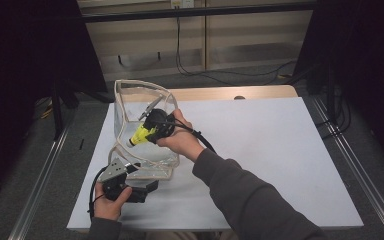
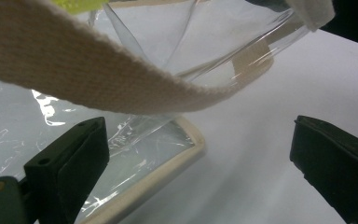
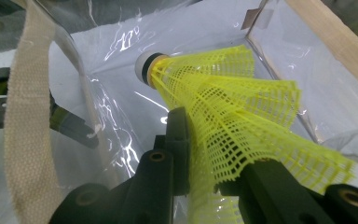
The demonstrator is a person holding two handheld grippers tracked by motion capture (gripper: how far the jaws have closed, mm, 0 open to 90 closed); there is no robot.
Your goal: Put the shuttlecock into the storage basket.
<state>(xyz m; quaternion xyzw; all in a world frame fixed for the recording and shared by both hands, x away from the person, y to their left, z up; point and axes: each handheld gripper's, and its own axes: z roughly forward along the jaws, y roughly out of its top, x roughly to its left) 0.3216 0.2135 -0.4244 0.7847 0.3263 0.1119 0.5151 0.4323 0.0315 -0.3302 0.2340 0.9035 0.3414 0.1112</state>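
Note:
A clear plastic bag (image 1: 145, 107) with beige trim stands open on the white table top (image 1: 280, 150). My right gripper (image 1: 149, 129) reaches into the bag's mouth and is shut on the skirt of a yellow mesh shuttlecock (image 1: 140, 135), cork end pointing down into the bag. In the right gripper view the shuttlecock (image 3: 223, 107) is pinched between the black jaws of the right gripper (image 3: 219, 149). My left gripper (image 1: 142, 183) lies low at the bag's near bottom corner. In its own view the left gripper (image 2: 200, 154) stands wide open, with the bag's beige strap (image 2: 88, 79) crossing above it.
The white top covers a wooden table (image 1: 260, 92) whose far edge shows behind it. Metal rails (image 1: 352, 170) run along both sides. Cables (image 1: 200, 70) lie on the floor beyond the table. Dark curtains hang at the left and right.

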